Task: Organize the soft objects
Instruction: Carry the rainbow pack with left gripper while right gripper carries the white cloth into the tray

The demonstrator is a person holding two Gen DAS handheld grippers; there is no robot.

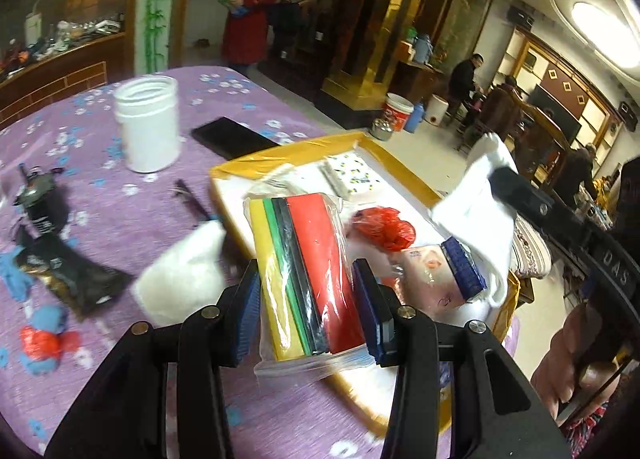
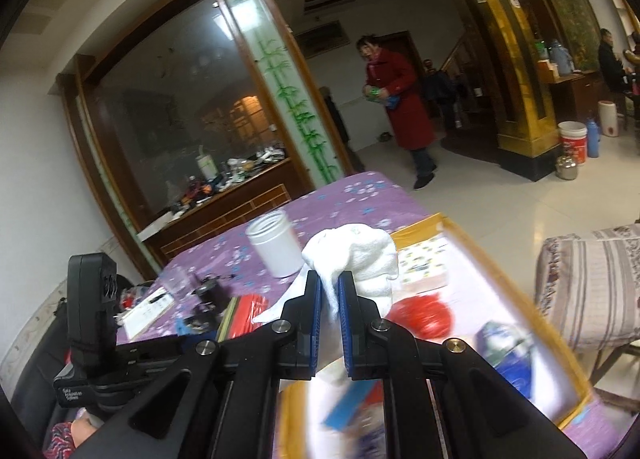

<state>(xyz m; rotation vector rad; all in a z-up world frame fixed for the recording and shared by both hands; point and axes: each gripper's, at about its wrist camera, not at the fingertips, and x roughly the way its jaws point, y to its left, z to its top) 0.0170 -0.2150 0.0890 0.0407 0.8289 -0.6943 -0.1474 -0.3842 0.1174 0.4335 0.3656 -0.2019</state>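
Bagged stack of coloured foam sheets clamped between pads of left gripper, held over near edge of yellow-rimmed tray. White cloth pinched in right gripper, pressed together on one fold, rest bunched above the fingertips, over tray. Risks, judged: slick bag could slide out of grip; loose cloth tail may snag tray rim or brush white jar beyond on bench. Writing: "DAS" on right gripper body; small white lettering on left gripper body, unreadable.

Jar left of tray
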